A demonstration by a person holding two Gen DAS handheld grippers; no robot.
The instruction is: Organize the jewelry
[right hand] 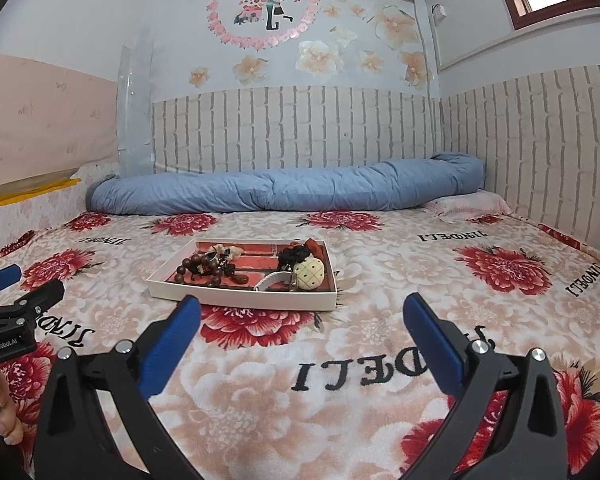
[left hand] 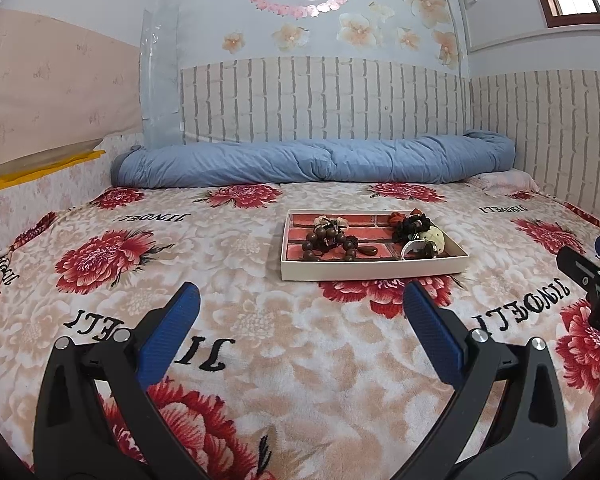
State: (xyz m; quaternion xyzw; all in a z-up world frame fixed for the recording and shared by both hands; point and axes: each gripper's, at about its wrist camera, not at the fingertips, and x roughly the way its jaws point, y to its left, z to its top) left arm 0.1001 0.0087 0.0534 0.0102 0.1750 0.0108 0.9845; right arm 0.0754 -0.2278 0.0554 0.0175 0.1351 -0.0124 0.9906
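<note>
My jaws are spread wide, holding nothing. The tray (right hand: 240,298) ahead holds tangled beads (right hand: 204,266); I might drag everything out together.

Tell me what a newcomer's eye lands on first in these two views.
The shallow white tray in the middle of the red-flowered blanket, with a brown bead bracelet at its left and a tangle of dark pieces and a cream studded piece at its right. Behind it, a rolled blue quilt lies along the wall. Both tools, left and right, are open, short of the tray.
</note>
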